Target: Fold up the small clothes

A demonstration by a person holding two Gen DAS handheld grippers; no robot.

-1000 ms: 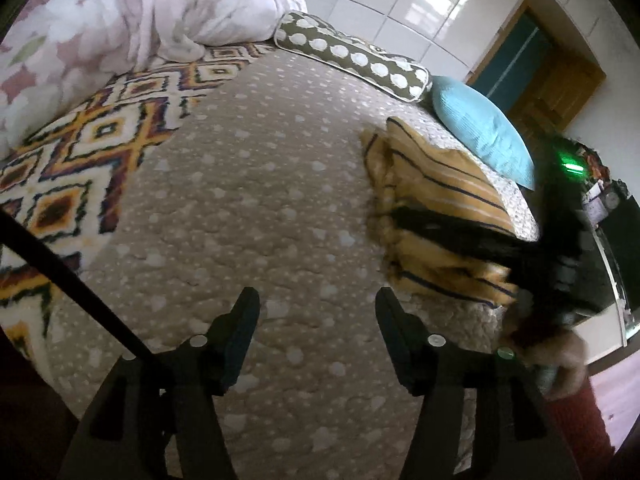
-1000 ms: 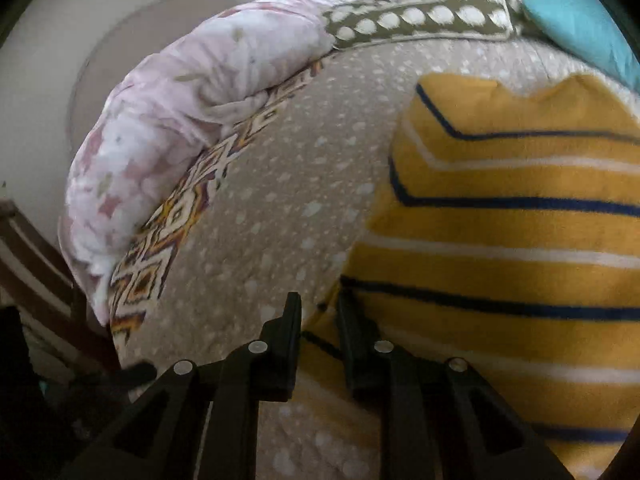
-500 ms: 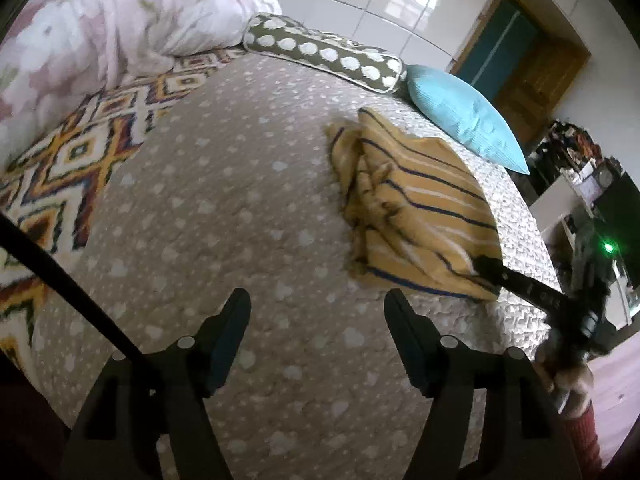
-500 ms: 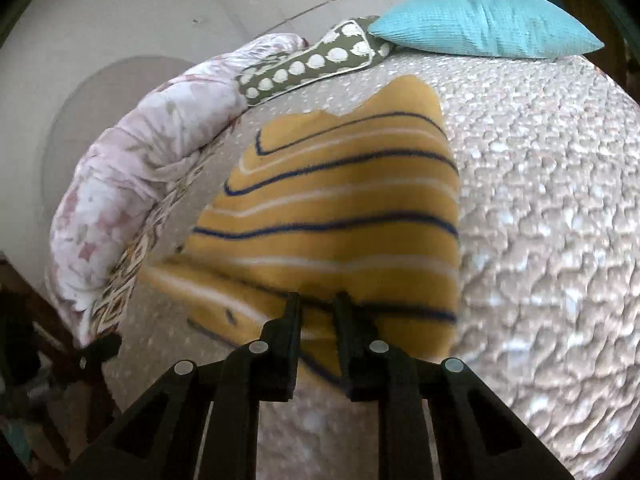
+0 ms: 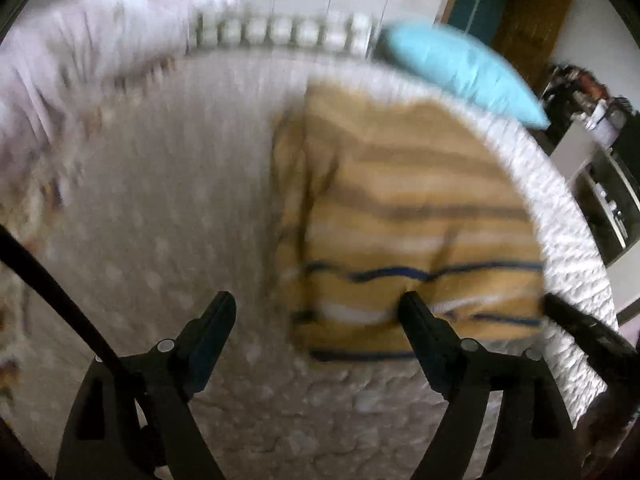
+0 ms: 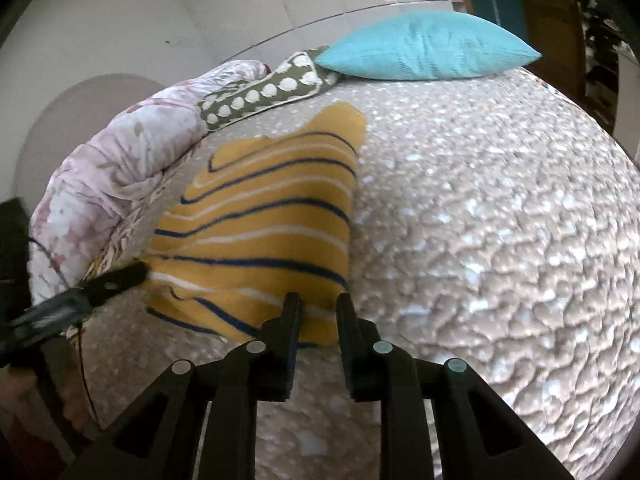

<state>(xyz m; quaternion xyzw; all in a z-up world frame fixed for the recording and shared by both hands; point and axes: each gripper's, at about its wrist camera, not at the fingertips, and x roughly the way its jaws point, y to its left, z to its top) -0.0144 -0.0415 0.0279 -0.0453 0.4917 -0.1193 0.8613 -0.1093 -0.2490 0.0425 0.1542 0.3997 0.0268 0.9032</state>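
A yellow garment (image 6: 260, 220) with navy and white stripes lies folded flat on the quilted bed (image 6: 500, 220). My right gripper (image 6: 319, 304) sits at its near right corner. Its jaws are opening by a narrow gap; the corner's cloth shows between them, lying slack. In the blurred left wrist view the garment (image 5: 400, 220) fills the middle right. My left gripper (image 5: 316, 304) hangs over its near left corner with jaws opening wide. One fingertip overlaps the cloth edge and nothing is pinched. A left finger (image 6: 120, 276) touches the garment's left side.
A teal pillow (image 6: 424, 48) and an olive spotted cushion (image 6: 260, 92) lie at the head of the bed. A pink floral duvet (image 6: 120, 168) is bunched along the left side. A wooden door (image 5: 528, 28) and shelves (image 5: 600, 184) stand beyond the bed's right edge.
My left gripper swung right to the garment's near corner and its jaws spread wider. My right gripper drew back to the near right corner, the garment now lies flat, and its gap grew slightly.
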